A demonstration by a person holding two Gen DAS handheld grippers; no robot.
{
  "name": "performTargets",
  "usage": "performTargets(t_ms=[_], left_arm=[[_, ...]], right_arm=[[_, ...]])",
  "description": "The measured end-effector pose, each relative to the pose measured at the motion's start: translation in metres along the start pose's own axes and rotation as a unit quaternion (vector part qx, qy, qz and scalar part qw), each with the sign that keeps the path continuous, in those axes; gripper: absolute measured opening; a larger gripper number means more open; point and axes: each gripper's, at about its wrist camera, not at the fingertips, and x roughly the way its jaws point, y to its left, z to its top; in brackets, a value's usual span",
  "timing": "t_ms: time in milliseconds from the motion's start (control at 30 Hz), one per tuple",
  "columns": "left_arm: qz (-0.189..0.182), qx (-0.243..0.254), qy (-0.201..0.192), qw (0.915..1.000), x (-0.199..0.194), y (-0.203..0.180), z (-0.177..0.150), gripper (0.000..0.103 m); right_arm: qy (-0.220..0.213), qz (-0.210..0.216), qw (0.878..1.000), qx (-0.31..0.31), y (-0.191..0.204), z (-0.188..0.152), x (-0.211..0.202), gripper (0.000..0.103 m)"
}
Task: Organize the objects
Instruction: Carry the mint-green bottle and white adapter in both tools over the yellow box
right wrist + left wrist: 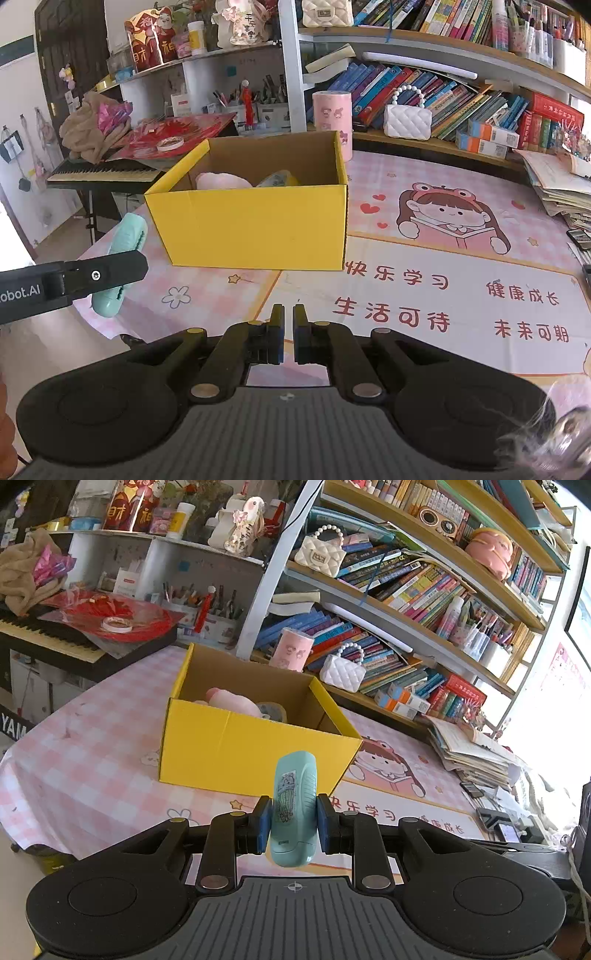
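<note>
My left gripper (293, 821) is shut on a mint-green case (294, 805) with a drawing on it, held upright above the table in front of the yellow cardboard box (236, 749). The box holds a pink plush (231, 699) and a tape roll (271, 710). In the right wrist view the left gripper (122, 266) and the mint-green case (127, 236) show at the left, beside the box (258, 225). My right gripper (289, 334) is shut and empty above the pink tablecloth (406, 295), in front of the box.
A bookshelf (424, 602) with books, white quilted bags (341, 672) and a pink cylinder (291, 648) stands behind the table. A keyboard piano (103, 171) with red items lies at the left. A paper stack (557, 184) sits at the right edge.
</note>
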Motion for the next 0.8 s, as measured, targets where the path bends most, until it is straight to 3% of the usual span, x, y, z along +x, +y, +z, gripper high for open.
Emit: performTargets(t_ms=[433, 800], left_arm=[[-0.005, 0.001, -0.007, 1.0, 0.009, 0.001, 0.01, 0.024], [0.016, -0.008, -0.037, 0.9992, 0.039, -0.002, 0.049, 0.024]], right_arm=[[-0.01, -0.007, 1.0, -0.008, 0.001, 0.012, 0.007, 0.005], [-0.035, 0.008, 0.999, -0.038, -0.004, 0.054, 0.035, 0.005]])
